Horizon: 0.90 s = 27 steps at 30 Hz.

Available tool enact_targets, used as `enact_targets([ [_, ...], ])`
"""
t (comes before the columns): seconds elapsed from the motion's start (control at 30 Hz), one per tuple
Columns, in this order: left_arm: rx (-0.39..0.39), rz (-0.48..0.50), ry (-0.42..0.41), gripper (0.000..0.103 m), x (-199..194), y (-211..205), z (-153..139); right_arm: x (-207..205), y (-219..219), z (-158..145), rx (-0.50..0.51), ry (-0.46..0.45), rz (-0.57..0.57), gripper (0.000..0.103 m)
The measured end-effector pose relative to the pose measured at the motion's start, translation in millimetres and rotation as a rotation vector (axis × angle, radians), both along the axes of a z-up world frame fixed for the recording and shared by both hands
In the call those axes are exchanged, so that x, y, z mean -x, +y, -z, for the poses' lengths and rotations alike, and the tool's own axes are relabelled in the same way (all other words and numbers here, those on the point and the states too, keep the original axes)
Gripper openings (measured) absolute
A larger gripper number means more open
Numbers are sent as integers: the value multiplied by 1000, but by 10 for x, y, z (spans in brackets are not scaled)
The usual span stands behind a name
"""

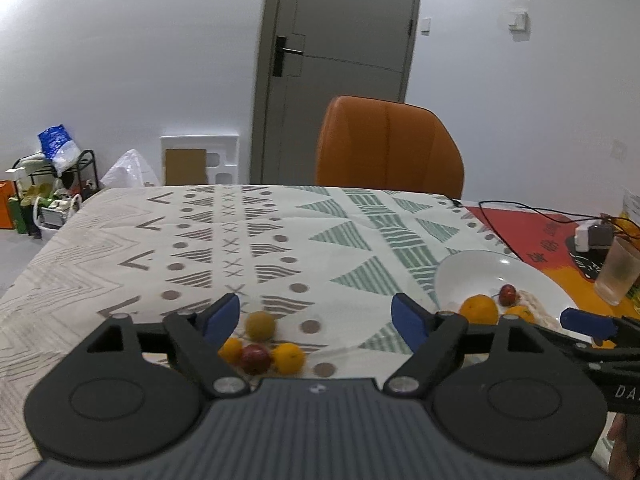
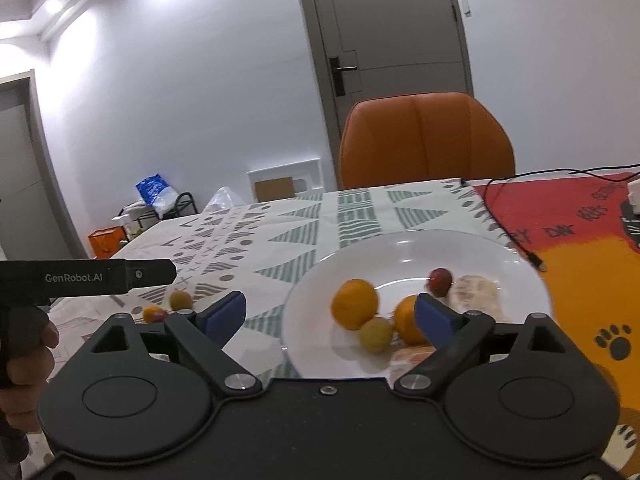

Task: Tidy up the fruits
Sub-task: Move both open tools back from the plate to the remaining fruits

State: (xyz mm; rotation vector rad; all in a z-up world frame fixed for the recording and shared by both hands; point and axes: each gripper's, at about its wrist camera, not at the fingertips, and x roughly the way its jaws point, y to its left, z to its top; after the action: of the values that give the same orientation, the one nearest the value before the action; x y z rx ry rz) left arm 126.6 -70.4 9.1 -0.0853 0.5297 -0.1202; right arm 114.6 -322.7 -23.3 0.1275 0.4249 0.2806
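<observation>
On the table [image 1: 120, 240], left wrist view: four fruits left loose on the patterned cloth, namely a yellow-green fruit [image 1: 260, 325], two oranges [image 1: 288, 358] and a red fruit [image 1: 255, 359], bunched together, not yet moved. Left claw [image 1: 319, 316]: wide open, empty, pads clear of all fruit, the cluster low by its left finger [image 1: 221, 317]. Plate [image 1: 472, 272] at right, partly in view.

Right wrist view: white plate holding an orange [image 2: 355, 303], a second orange [image 2: 408, 324], a yellow-green fruit [image 2: 375, 334] and a small red fruit [image 2: 440, 281]. Right claw [image 2: 329, 316]: wide open above the plate's near side, gripping nothing. Judged roughly half done: four plated, four remaining.
</observation>
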Motion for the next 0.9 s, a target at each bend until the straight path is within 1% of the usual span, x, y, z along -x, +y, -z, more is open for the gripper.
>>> enact_targets([
  [0.23, 19, -49, 0, 82, 65, 253, 26, 9, 222, -18, 2, 6, -53, 95],
  [0.53, 44, -97, 10, 82, 117, 521, 98, 7, 479, -5, 16, 13, -110, 95],
  [0.9, 58, -133, 12, 79, 140, 766, 159, -48, 707, 1, 31, 24, -164, 87],
])
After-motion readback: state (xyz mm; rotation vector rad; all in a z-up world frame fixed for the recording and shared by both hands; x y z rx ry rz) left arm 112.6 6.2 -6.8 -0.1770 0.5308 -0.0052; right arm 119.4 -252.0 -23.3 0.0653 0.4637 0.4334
